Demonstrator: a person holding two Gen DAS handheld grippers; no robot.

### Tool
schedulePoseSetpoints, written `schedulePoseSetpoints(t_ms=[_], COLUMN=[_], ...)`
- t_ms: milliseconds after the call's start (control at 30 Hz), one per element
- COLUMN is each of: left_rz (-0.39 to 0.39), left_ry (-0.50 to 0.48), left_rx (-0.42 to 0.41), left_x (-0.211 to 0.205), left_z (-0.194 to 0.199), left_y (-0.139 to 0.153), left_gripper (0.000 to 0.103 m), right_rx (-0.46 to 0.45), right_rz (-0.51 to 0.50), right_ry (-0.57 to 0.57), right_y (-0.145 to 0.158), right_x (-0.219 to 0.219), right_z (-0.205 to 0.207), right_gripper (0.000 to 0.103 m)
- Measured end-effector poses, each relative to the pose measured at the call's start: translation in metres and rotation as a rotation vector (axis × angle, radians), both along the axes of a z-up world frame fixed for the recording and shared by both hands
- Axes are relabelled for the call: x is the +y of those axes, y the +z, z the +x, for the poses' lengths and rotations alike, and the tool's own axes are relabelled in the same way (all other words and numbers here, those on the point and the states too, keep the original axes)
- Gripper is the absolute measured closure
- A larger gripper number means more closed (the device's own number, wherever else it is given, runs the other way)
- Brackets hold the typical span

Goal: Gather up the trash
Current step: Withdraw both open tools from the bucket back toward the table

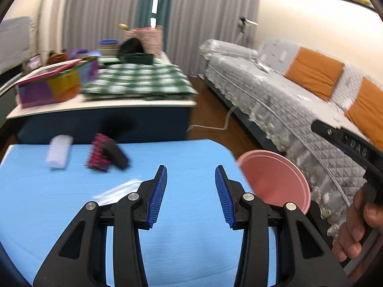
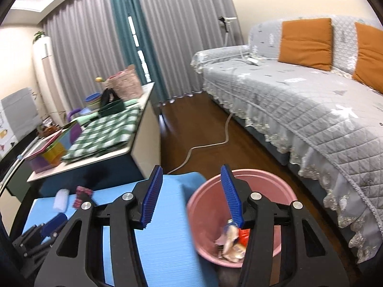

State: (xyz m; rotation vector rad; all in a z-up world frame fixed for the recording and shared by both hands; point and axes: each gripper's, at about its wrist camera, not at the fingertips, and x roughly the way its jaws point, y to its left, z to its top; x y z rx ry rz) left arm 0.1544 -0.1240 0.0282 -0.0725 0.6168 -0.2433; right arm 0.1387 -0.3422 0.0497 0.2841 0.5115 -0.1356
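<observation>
L gripper (image 1: 191, 191) fingers apart, empty, over blue table (image 1: 71, 203). R gripper (image 2: 191, 193) fingers apart, empty, above pink bin (image 2: 205, 205). Only R view shows wrappers (image 2: 231, 241) in bin, lower center. Only L view shows clear wrapper (image 1: 117, 191) on table, left of fingers.

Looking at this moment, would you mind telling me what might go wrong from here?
1. The round pink plastic bin stands off the edge of the light blue table mat, so a piece released early could land on the floor.
2. The flat clear wrapper lies thin against the mat; the open left gripper may slide over it.
</observation>
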Motion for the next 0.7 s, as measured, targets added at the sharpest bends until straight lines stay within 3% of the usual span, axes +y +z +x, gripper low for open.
schedulePoseSetpoints(t_ms=[367,700], left_rz=[0.045,0.051], left_ry=[0.161,0.242], left_rx=[-0.035,-0.041], left_x=[0.096,0.147], left_z=[0.001,0.014], left_y=[-0.002,-0.002], left_gripper=[0.061,0.061], right_rx=[0.006,0.04], right_rz=[0.024,0.039], right_ry=[0.102,0.061], right_y=[-0.005,-0.02], right_x=[0.085,0.127], right_z=[0.011,0.027], right_gripper=[0.063,0.064])
